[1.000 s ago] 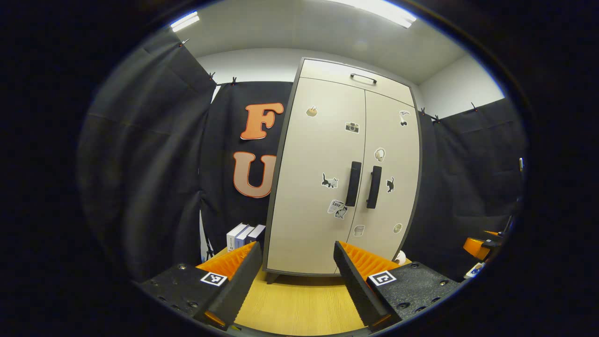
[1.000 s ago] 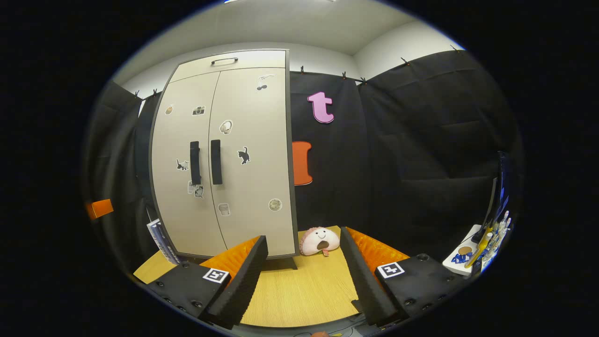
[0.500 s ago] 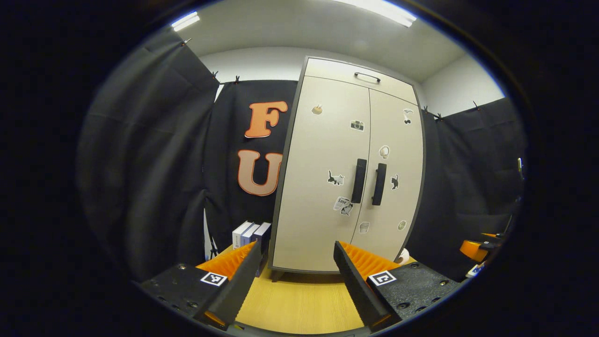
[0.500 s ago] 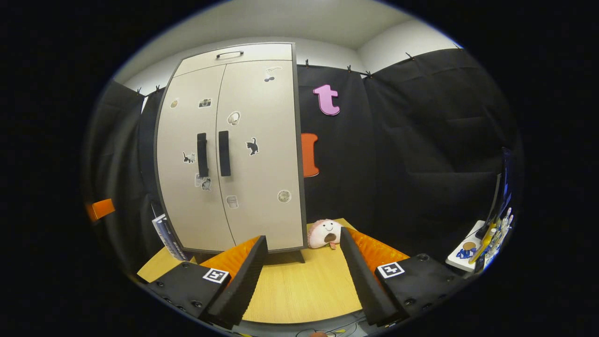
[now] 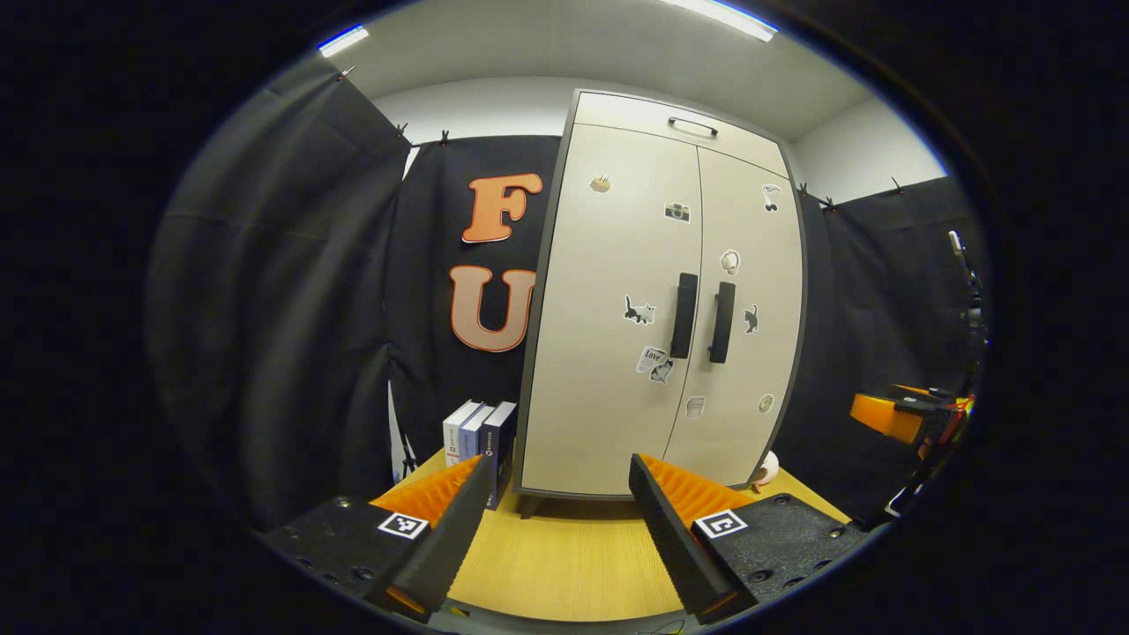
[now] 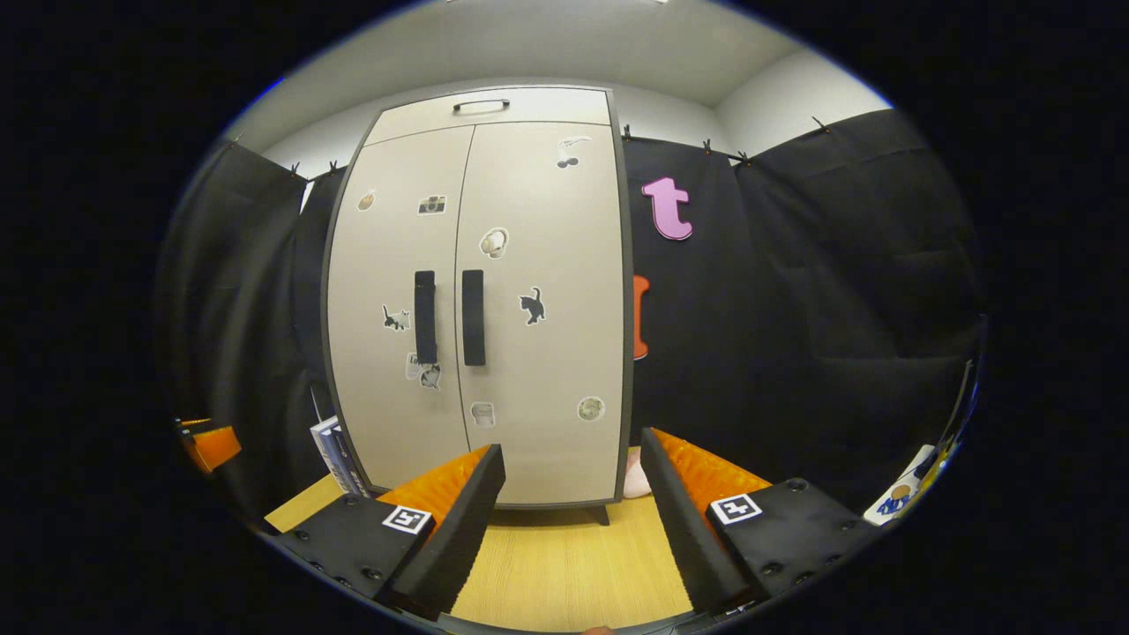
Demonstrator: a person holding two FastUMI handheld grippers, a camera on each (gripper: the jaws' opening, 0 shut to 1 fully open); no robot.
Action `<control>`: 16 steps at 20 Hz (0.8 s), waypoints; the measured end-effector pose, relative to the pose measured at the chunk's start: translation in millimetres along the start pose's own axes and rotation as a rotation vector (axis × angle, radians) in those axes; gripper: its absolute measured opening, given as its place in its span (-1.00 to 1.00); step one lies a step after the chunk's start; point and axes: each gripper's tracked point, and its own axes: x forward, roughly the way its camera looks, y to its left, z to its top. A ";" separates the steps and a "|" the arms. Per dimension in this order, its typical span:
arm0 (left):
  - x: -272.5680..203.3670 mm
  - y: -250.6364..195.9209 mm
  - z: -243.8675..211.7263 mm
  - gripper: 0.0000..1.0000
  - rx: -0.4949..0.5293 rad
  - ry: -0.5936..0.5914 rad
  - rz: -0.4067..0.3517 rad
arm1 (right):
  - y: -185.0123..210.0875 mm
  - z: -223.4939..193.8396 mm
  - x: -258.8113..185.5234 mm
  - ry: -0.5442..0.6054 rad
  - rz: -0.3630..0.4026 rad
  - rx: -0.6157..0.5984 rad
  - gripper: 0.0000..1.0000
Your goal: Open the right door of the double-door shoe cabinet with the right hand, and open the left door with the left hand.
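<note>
The shoe cabinet (image 5: 617, 370) stands on the wooden table (image 5: 564, 564) in front of the black cloth wall, and both doors are closed. In the right gripper view the right door (image 6: 547, 353) and the left door (image 6: 397, 353) each have one black vertical handle, the right handle (image 6: 474, 317) and the left handle (image 6: 425, 317), just beside each other at the middle seam. One more handle (image 6: 481, 105) sits on the top panel. Small stickers are on both doors. Three books (image 5: 479, 437) stand upright just beside the left side of the cabinet, and a pink plush toy (image 6: 635, 481) lies at its right bottom corner, partly hidden. The left gripper (image 5: 557, 529) has its fingers spread wide and holds nothing; the right gripper (image 6: 573, 529) is the same, wide apart and empty. Both are well apart from the cabinet, with bare table between.
</note>
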 end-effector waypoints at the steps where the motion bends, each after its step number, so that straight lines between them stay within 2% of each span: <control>1: -0.3 2.1 0.6 0.89 -0.005 -0.002 0.001 | 7.5 8.7 10.9 -0.008 0.016 -0.006 0.98; 5: 0.4 11.4 -0.4 0.89 -0.019 -0.009 0.031 | 39.7 30.3 49.9 -0.020 0.054 -0.032 0.97; 10: 3.3 22.0 -5.0 0.89 -0.028 -0.004 0.049 | 74.6 49.4 96.6 0.005 0.092 0.035 0.96; 14: 3.3 33.7 -3.4 0.89 -0.024 -0.008 0.067 | 89.0 58.1 141.3 0.014 0.078 -0.003 0.97; 16: 4.3 41.1 -1.5 0.89 -0.017 -0.012 0.081 | 100.9 56.7 162.2 0.034 0.089 0.024 0.97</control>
